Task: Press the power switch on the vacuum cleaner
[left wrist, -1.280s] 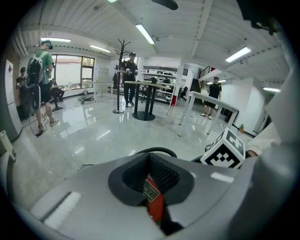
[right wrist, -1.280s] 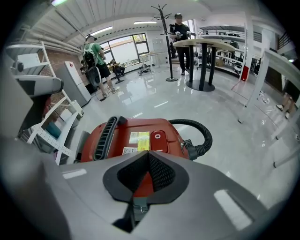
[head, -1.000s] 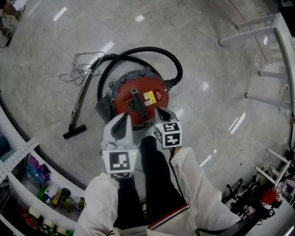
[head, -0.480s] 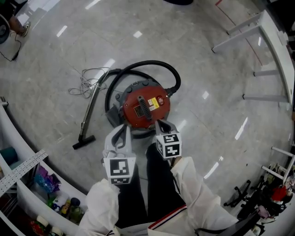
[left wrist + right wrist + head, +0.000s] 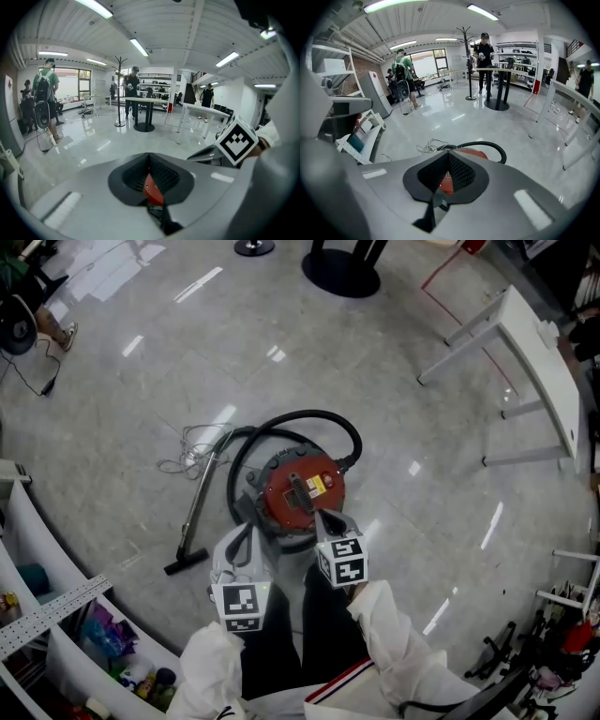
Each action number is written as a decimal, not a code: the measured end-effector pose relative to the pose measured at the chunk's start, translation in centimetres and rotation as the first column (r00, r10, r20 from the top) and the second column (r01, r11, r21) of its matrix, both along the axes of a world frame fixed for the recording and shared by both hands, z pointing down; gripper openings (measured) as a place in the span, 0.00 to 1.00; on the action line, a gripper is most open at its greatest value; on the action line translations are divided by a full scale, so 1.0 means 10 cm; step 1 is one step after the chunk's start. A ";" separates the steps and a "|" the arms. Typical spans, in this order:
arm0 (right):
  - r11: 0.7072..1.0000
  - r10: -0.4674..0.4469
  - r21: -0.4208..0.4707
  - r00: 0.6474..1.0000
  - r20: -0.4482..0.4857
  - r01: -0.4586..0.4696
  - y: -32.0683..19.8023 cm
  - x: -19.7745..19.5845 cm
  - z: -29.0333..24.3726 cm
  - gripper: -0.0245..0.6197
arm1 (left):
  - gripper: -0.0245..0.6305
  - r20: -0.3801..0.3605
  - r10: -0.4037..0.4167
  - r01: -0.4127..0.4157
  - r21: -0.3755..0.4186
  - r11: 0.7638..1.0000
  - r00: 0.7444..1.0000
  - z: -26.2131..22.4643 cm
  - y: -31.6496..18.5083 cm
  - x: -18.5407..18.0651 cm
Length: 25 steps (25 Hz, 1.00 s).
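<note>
1. Your head view pulled back since a second ago, so the vacuum cleaner [image 5: 302, 493] looked smaller.
2. It was a round red canister with a black hose [image 5: 314, 416] looped round it, on the floor just ahead of both grippers.
3. Your left gripper [image 5: 249, 529] and right gripper [image 5: 324, 516] had jaws pinched together, empty.
4. The shelf [image 5: 52, 604] at lower left held bottles.

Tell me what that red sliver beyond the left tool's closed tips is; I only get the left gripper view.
Observer: The head view shows a round red canister vacuum cleaner standing on the glossy grey floor.
Operator: Is the other tool touching it?
Observer: It seems not; in the right gripper view the right tool is shut and empty, the vacuum beyond its tips.
Operator: Anything lying around it?
Observer: A black hose loops behind it; a metal wand with a black floor nozzle lies left of it.
</note>
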State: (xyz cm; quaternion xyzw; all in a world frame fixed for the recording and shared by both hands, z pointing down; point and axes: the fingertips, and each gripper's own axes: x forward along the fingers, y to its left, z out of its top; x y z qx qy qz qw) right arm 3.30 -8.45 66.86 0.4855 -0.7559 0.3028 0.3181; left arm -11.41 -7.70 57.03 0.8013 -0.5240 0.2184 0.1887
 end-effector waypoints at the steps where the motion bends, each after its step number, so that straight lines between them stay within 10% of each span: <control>1: 1.000 0.001 0.009 1.000 0.003 -0.001 -0.02 -0.03 -0.08 0.04 | 0.04 0.000 -0.003 0.003 0.003 1.000 1.000 -0.04 -0.01 -0.03; 25: 0.972 0.014 0.234 0.997 0.074 -0.031 -0.14 -0.35 -1.83 0.04 | 0.04 0.012 -0.023 0.021 0.114 0.993 1.000 -1.15 0.06 -0.56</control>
